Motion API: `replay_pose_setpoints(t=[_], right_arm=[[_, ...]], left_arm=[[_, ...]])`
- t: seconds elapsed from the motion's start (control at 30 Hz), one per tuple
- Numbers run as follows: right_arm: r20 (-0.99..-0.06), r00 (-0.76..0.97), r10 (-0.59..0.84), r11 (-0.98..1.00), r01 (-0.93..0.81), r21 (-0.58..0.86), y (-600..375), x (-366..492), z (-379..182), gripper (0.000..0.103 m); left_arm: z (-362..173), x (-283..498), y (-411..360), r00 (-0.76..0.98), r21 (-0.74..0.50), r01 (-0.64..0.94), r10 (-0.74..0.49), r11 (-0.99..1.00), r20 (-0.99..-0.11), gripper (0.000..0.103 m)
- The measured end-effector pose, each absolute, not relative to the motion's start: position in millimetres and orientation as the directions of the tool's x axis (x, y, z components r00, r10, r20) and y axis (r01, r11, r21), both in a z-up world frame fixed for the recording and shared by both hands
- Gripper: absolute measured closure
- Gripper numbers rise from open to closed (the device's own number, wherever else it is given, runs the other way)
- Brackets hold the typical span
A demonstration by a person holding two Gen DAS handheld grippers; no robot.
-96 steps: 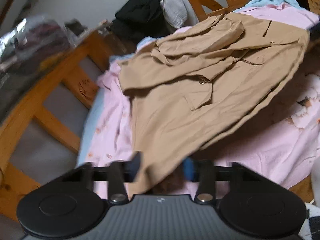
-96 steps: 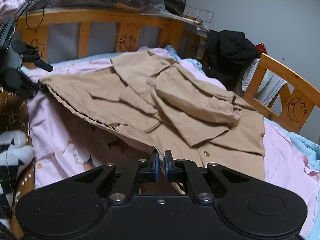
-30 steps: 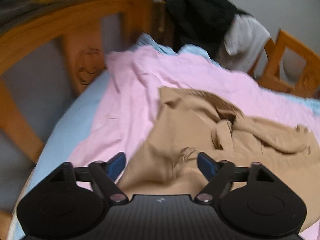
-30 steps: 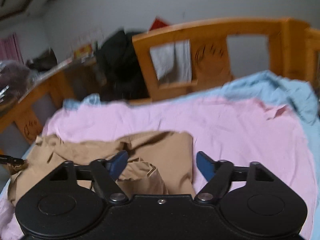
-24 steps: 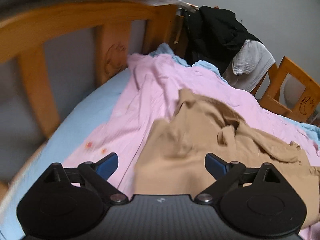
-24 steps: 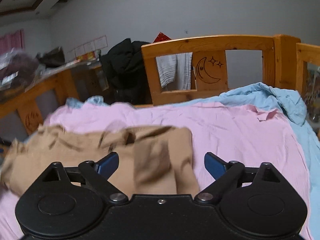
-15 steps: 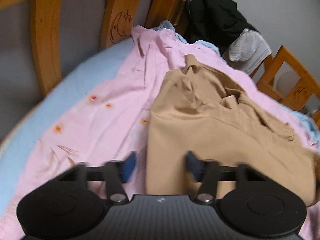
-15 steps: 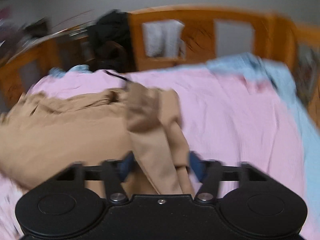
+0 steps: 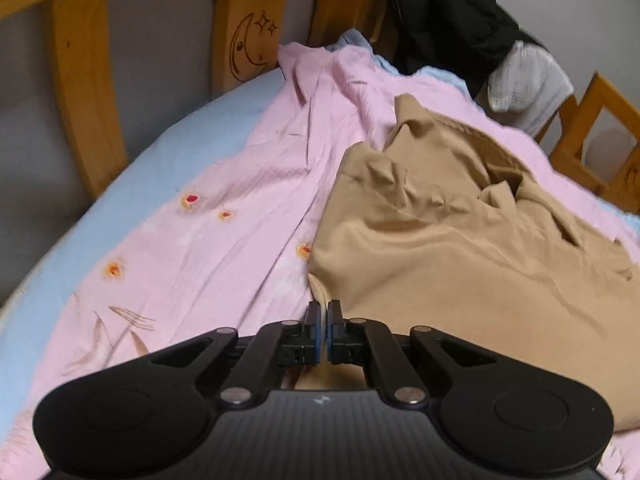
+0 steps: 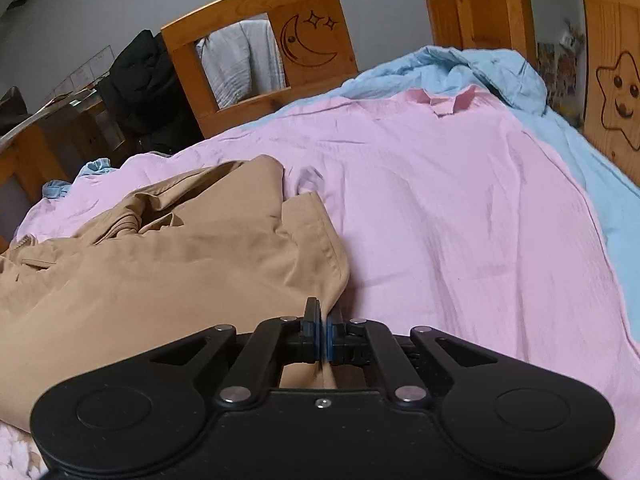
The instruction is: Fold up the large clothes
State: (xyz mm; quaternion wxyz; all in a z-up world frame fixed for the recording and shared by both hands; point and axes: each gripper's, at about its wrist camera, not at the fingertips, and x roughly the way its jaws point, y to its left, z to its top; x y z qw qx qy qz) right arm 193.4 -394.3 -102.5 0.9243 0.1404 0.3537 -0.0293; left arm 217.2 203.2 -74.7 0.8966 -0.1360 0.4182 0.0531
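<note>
In the left wrist view, one tan coat [image 9: 460,248] fills the right half of the frame on one pink sheet [image 9: 208,240]; the left gripper [image 9: 323,322], bottom centre, is clenched on the coat's near corner. One moon-carved wooden rail [image 9: 248,36] stands upper left. In the right wrist view, the same coat [image 10: 160,264] lies lower left, the right gripper [image 10: 323,320] pinching its hem; one blue sheet [image 10: 472,68] bunches upper right.
</note>
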Motion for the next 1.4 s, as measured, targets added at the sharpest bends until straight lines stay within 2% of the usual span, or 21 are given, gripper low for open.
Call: replay_pose_setpoints(t=[0.07,0.1,0.13,0.17,0.2,0.23,0.27,0.3,0.33,0.43,0.53,0.7,0.9,0.97,1.07,1.13,1.17,1.2,1.3,1.33,1.4], right_arm=[[-0.649,0.760,0.040,0.963,0.144,0.228,-394.1,190.3,-97.8,0.097],[-0.645,0.764,0.028,0.967,0.144,0.212,-393.6,187.0,-93.7,0.091],[-0.640,0.768,0.019,0.970,0.142,0.200,-393.2,184.2,-89.6,0.082],[-0.632,0.775,0.013,0.971,0.141,0.192,-392.4,179.7,-84.7,0.079],[-0.626,0.780,0.013,0.972,0.137,0.191,-390.7,174.9,-78.7,0.064],[-0.624,0.781,0.007,0.973,0.139,0.184,-387.8,169.9,-72.4,0.046],[-0.622,0.783,-0.001,0.974,0.143,0.178,-385.3,165.6,-66.9,0.040],[-0.621,0.784,0.000,0.973,0.142,0.180,-382.2,160.8,-61.9,0.036],[-0.627,0.779,0.013,0.971,0.139,0.192,-380.0,157.2,-57.6,0.036],[-0.668,0.741,0.075,0.942,0.167,0.292,-377.7,139.8,-52.2,0.032],[-0.686,0.709,0.163,0.898,0.182,0.401,-375.7,118.7,-59.5,0.022],[-0.733,0.637,0.237,0.860,0.214,0.464,-368.9,120.7,-83.0,0.022],[-0.676,0.695,0.244,0.788,0.264,0.556,-379.6,137.8,-100.4,0.023],[-0.653,0.719,0.240,0.751,0.289,0.594,-389.2,139.0,-104.3,0.027],[-0.634,0.741,0.221,0.665,0.361,0.654,-404.3,137.7,-112.9,0.046],[-0.641,0.739,0.208,0.641,0.392,0.660,-408.7,136.0,-115.9,0.061],[-0.644,0.737,0.202,0.638,0.400,0.658,-409.8,136.2,-117.1,0.064],[-0.646,0.736,0.202,0.639,0.401,0.656,-410.0,136.4,-117.4,0.070],[-0.630,0.747,0.211,0.646,0.378,0.664,-409.5,137.5,-115.6,0.093],[-0.625,0.754,0.204,0.656,0.369,0.659,-409.0,136.6,-112.4,0.097],[-0.615,0.765,0.189,0.678,0.352,0.646,-405.1,133.6,-101.7,0.100]], left_arm=[[-73.8,213.6,208.8,0.657,-0.213,-0.216,-0.020,0.953,-0.754,0.088],[-71.6,209.6,212.4,0.660,-0.214,-0.224,-0.014,0.951,-0.751,0.075],[-67.9,206.0,214.9,0.659,-0.210,-0.245,0.004,0.947,-0.752,0.053],[-63.9,202.1,216.9,0.657,-0.205,-0.267,0.022,0.941,-0.754,0.042],[-59.3,195.9,218.6,0.663,-0.202,-0.286,0.042,0.937,-0.747,0.030],[-53.7,187.3,218.6,0.678,-0.198,-0.303,0.064,0.932,-0.733,0.023],[-48.1,178.0,217.1,0.692,-0.192,-0.311,0.083,0.931,-0.717,0.020],[-43.5,170.9,215.4,0.699,-0.184,-0.317,0.098,0.931,-0.708,0.011],[-38.8,161.8,211.2,0.706,-0.176,-0.324,0.114,0.930,-0.699,0.006],[-32.1,133.8,195.4,0.745,-0.202,-0.311,0.106,0.929,-0.659,0.001],[-43.5,116.2,179.4,0.742,-0.281,-0.289,0.029,0.915,-0.669,0.001],[-71.6,119.0,160.4,0.706,-0.382,-0.233,-0.115,0.894,-0.699,0.001],[-92.6,144.4,182.3,0.736,-0.584,-0.320,-0.192,0.746,-0.649,0.001],[-96.6,147.1,193.0,0.752,-0.624,-0.375,-0.168,0.686,-0.637,0.004],[-98.3,145.6,201.7,0.778,-0.651,-0.415,-0.124,0.635,-0.616,0.016],[-99.8,146.2,203.2,0.767,-0.624,-0.446,-0.085,0.642,-0.636,0.036],[-100.2,147.7,203.3,0.763,-0.616,-0.453,-0.076,0.645,-0.641,0.044],[-100.7,148.1,203.2,0.759,-0.605,-0.465,-0.060,0.646,-0.648,0.061],[-100.3,147.4,204.3,0.760,-0.604,-0.490,-0.031,0.629,-0.649,0.091],[-97.1,145.4,203.5,0.771,-0.609,-0.486,-0.020,0.627,-0.636,0.097],[-85.3,141.5,201.9,0.790,-0.606,-0.474,0.005,0.639,-0.613,0.102]])
